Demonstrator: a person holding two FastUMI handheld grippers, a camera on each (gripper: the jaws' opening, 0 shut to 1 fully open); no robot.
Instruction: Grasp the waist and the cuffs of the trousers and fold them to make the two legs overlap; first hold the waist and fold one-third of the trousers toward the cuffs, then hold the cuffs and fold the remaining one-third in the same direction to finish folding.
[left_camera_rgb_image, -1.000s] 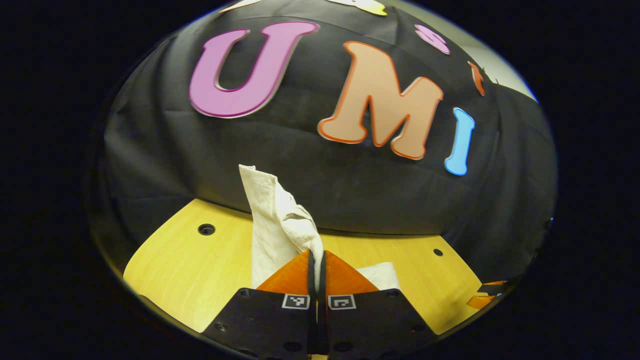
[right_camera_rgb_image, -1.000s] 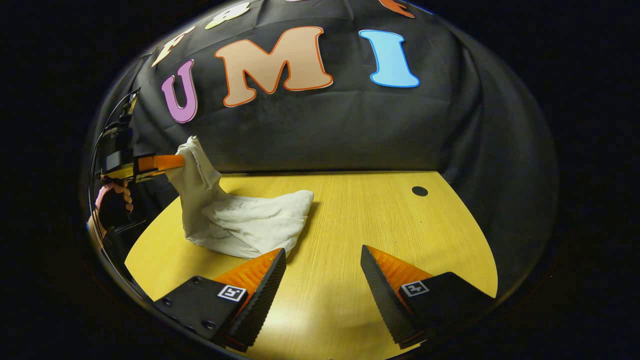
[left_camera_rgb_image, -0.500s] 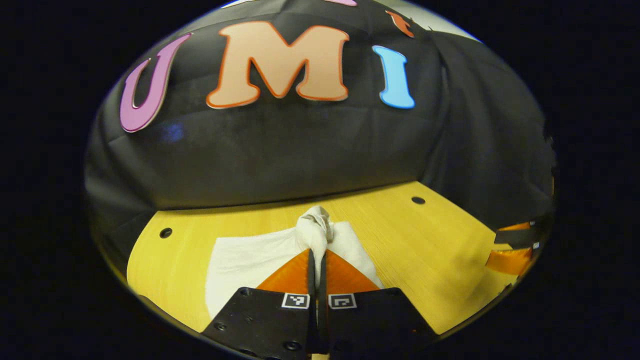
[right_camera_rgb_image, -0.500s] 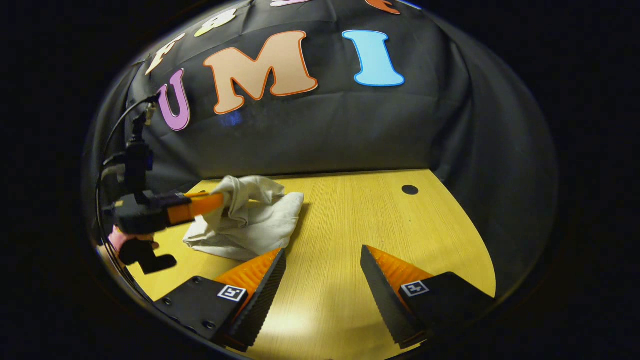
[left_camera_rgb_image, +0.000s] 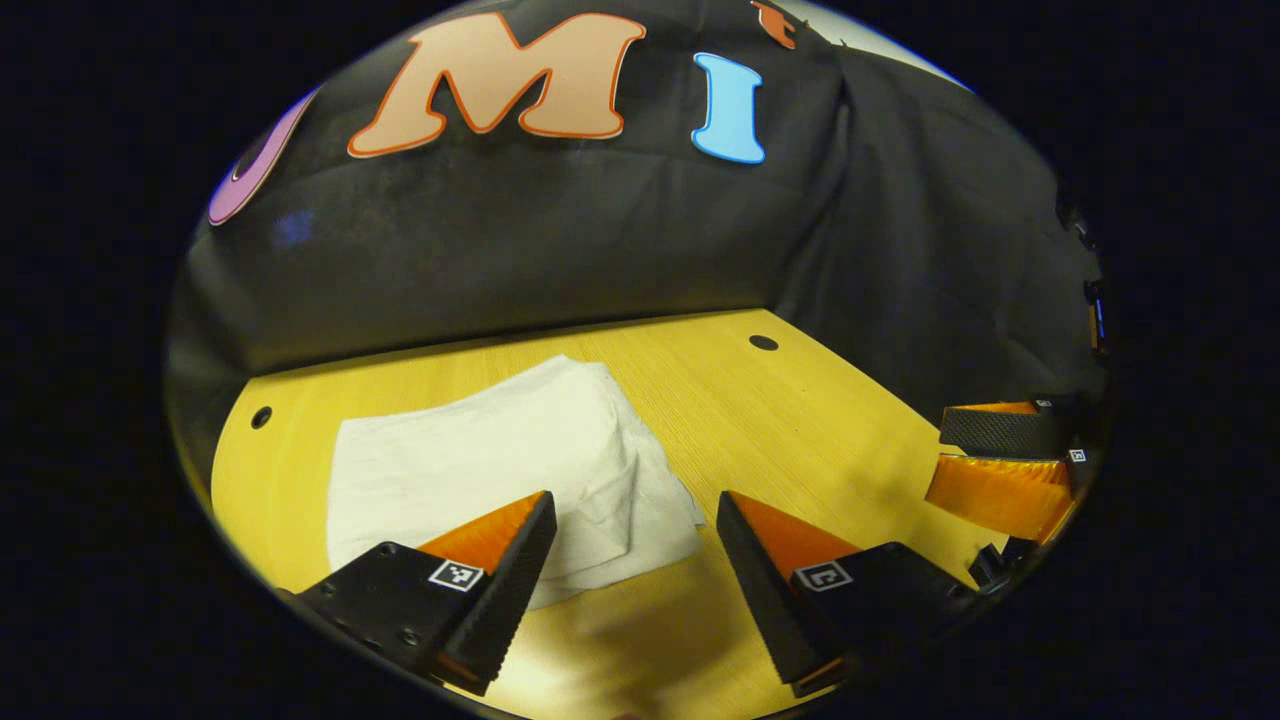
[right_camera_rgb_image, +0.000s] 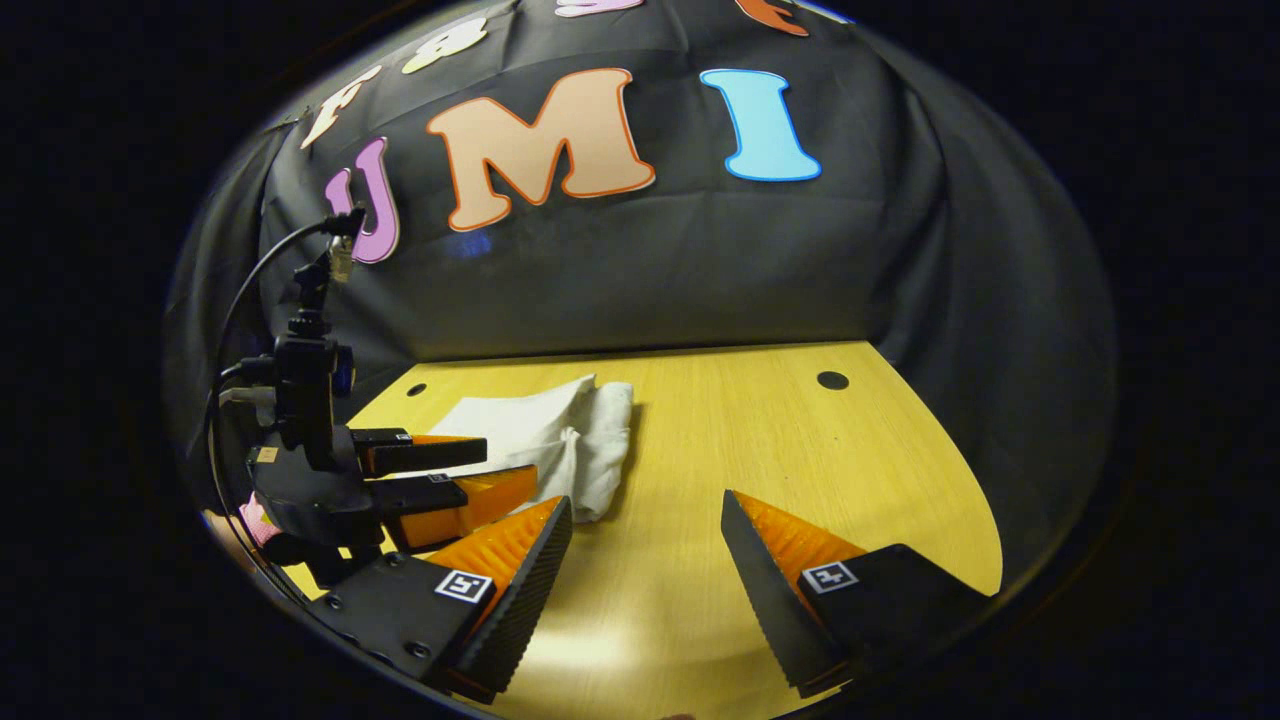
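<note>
The white trousers (left_camera_rgb_image: 480, 465) lie folded into a flat bundle on the yellow table (left_camera_rgb_image: 800, 420), with a rumpled edge on their right side. My left gripper (left_camera_rgb_image: 630, 560) hovers open just in front of them, holding nothing. In the right gripper view the trousers (right_camera_rgb_image: 575, 440) sit at the left middle of the table (right_camera_rgb_image: 760, 440). There the left gripper (right_camera_rgb_image: 510, 465) stands open at their near edge. My right gripper (right_camera_rgb_image: 645, 560) is open over bare wood to the right of the trousers. It also appears at the right edge of the left gripper view (left_camera_rgb_image: 935, 458).
Small round holes mark the tabletop at the back right (left_camera_rgb_image: 763, 343) and back left (left_camera_rgb_image: 261, 417). The black cloth wall closes the table's far side and right side. A cable and camera mount (right_camera_rgb_image: 305, 380) rise above the left gripper.
The left gripper lowered the lifted end of the trousers onto the rest, opened and let go. The trousers now lie flat. The right gripper stayed open and nearly still.
</note>
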